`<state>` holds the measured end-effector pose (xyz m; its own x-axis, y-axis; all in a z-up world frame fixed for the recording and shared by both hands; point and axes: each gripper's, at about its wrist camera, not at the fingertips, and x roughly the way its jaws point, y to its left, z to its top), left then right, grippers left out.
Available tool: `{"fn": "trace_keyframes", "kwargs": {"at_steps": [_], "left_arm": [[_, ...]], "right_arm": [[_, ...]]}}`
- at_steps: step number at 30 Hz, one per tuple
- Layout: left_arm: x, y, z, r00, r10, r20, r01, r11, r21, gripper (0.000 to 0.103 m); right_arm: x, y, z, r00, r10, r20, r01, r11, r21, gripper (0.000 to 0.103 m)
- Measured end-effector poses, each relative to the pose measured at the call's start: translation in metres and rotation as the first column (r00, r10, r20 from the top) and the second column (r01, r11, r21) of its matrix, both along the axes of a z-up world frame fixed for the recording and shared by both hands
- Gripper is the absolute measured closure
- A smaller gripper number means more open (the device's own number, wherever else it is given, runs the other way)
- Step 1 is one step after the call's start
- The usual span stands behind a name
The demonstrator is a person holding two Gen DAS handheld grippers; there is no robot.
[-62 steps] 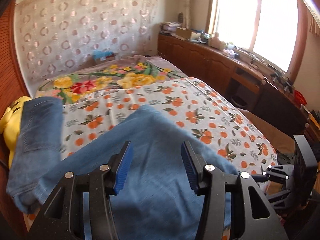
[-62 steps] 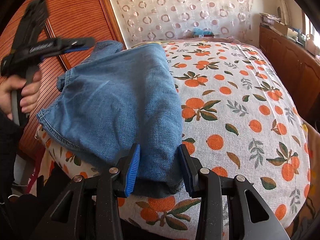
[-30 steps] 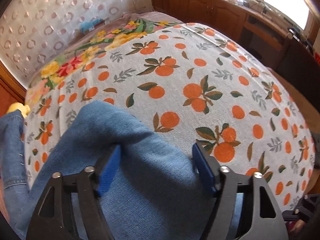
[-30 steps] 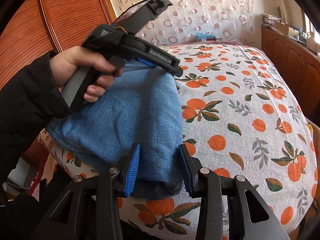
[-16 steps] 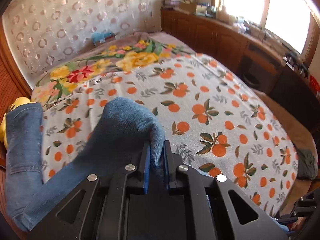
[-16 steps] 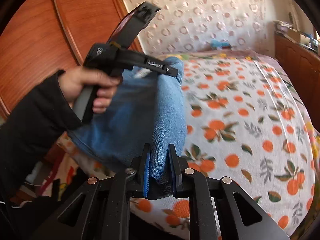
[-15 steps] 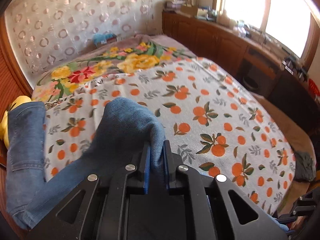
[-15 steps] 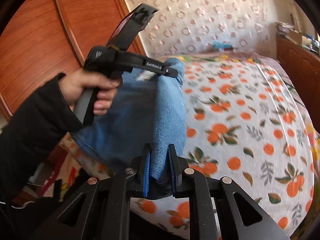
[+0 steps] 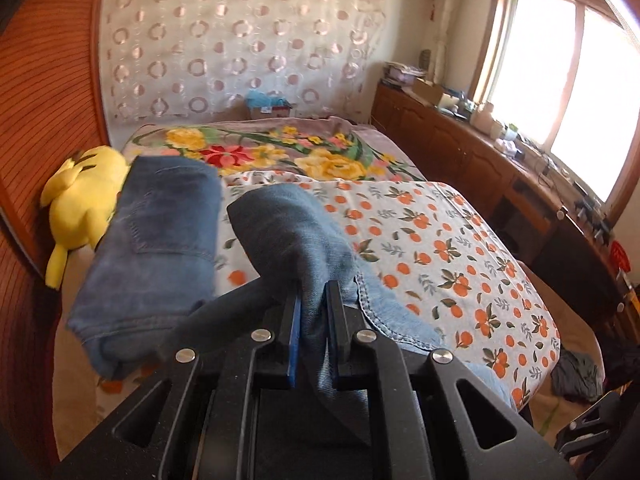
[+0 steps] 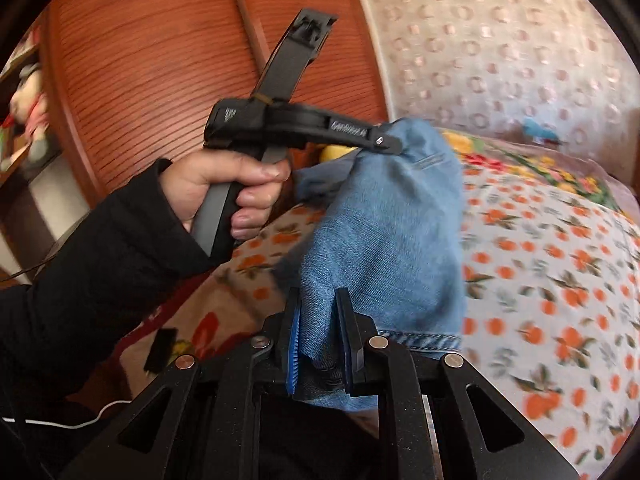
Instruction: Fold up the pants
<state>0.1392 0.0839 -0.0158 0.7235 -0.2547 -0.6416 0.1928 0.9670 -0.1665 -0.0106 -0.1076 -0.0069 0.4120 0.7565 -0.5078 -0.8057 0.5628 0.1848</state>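
The blue jeans [image 9: 168,232] lie along the left side of the bed, their waist end with a back pocket toward the headboard. My left gripper [image 9: 312,294] is shut on a raised fold of denim [image 9: 288,228], held up off the sheet. In the right wrist view my right gripper [image 10: 318,302] is shut on the same lifted layer of jeans [image 10: 384,240]. There a hand [image 10: 224,184] in a black sleeve holds the left gripper [image 10: 384,142], which pinches the cloth higher up and farther back. A hemmed edge [image 9: 384,316] hangs below the fold.
The bed carries an orange-print sheet [image 9: 460,248] and a floral blanket [image 9: 280,152] near the headboard. A yellow plush toy [image 9: 80,200] lies against the wooden panel [image 10: 160,60] on the left. Low wooden cabinets [image 9: 460,148] run under the window. Dark cloth [image 9: 576,376] lies on the floor.
Both grippers went from open around the jeans' edge to shut on it. They then rose and carried the denim up and toward the waist end.
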Motion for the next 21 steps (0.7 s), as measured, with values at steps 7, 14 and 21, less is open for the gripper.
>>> {"fn": "trace_keyframes", "kwargs": {"at_steps": [7, 14, 21], "left_arm": [[-0.01, 0.034, -0.038, 0.998, 0.056, -0.035, -0.057, 0.998, -0.004, 0.091], [-0.012, 0.049, -0.056, 0.996, 0.081, -0.043, -0.082, 0.997, -0.017, 0.091], [-0.014, 0.054, -0.058, 0.996, 0.075, -0.039, -0.076, 0.997, -0.012, 0.09]], "right_arm": [[-0.001, 0.053, -0.018, 0.996, 0.084, -0.038, -0.087, 0.994, -0.071, 0.086], [0.0, 0.06, -0.009, 0.996, 0.084, -0.029, -0.086, 0.992, -0.094, 0.078], [-0.013, 0.046, -0.002, 0.998, 0.067, 0.006, -0.066, 0.994, -0.082, 0.076]]}}
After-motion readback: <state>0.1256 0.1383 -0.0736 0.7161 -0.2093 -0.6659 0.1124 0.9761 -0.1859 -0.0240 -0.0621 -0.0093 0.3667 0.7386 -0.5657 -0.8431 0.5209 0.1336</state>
